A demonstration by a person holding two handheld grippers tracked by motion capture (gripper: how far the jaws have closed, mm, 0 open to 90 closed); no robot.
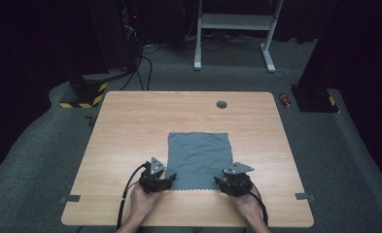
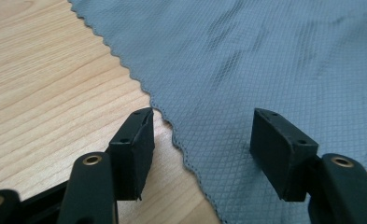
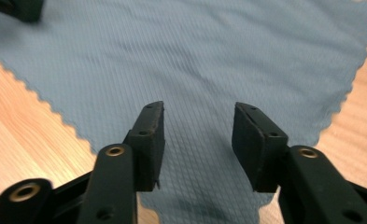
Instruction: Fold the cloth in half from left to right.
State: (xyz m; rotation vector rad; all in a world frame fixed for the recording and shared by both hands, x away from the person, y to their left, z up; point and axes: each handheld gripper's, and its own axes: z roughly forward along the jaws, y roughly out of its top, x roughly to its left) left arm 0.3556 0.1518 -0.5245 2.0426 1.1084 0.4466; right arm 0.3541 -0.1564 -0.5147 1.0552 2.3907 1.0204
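1. You are at the start of the grasp: both grippers sit at the near edge of the grey microfibre cloth (image 1: 199,160), one at each near corner, and neither has hold of it yet.
2. Your left gripper (image 1: 168,178) has its fingers (image 2: 135,148) spread wide. In the left gripper view one finger stands over bare tabletop (image 2: 45,93) just outside the scalloped edge, and the other stands over the fabric, so the near-left corner lies between them.
3. Your right gripper (image 1: 221,178) is also open, with a clear gap between its fingers (image 3: 149,140). In the right gripper view both fingers stand over the cloth (image 3: 209,60), whose near-right corner runs to a point below them.
4. The next move, as I judge it, calls for you to lower each gripper until one finger can slip under the hem, then close on the corner. The fabric is thin and lies flush, so you may need to scrape slightly to catch it.
5. Close both sides evenly; a one-sided pinch would likely drag the cloth askew.
6. The cloth lies flat and unfolded on the near middle of the wooden tabletop (image 1: 130,121), with a fine diamond weave, a zigzag-cut border and a few faint darker smudges.
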